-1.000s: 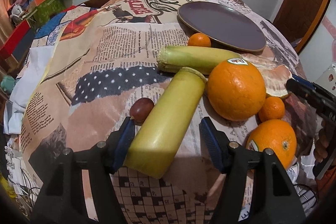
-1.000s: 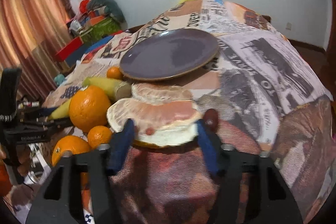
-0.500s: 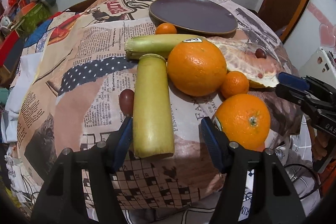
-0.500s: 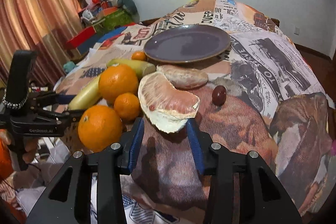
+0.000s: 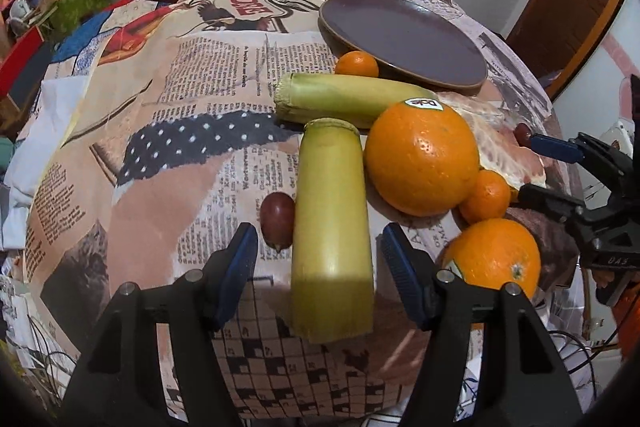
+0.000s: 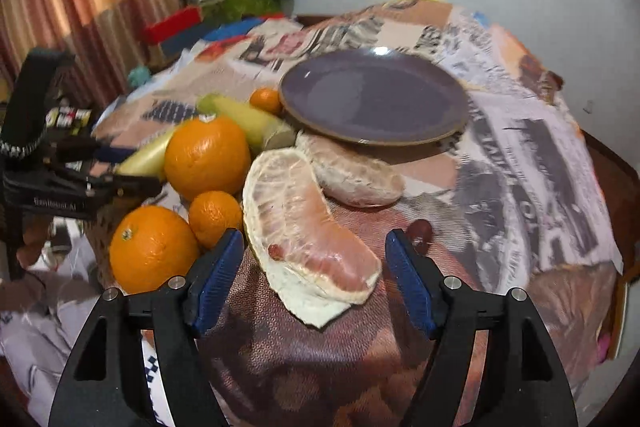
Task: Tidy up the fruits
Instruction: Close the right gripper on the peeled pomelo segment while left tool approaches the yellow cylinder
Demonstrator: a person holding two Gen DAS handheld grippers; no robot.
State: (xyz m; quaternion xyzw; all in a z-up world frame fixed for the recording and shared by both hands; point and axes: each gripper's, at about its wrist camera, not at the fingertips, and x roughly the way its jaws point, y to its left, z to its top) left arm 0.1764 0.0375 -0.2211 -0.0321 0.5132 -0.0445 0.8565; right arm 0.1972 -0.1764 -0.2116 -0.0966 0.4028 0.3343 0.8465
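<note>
- plate (image 6: 374,99) on the table (image 5: 192,115) bare; no fruit on it, so sorting looks barely begun.
- left hand-held gripper (image 5: 316,259) wide open, straddling the near yellow-green stalk (image 5: 332,227) without gripping it.
- right hand-held gripper (image 6: 314,267) wide open around the peeled pomelo segment (image 6: 308,227), holding nothing.
- oranges, mandarins, second stalk and two dark small fruits lie loose near the plate.

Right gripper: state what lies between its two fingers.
The near pomelo segment lies between the open fingers of the right gripper, untouched, as the right wrist view shows.
</note>
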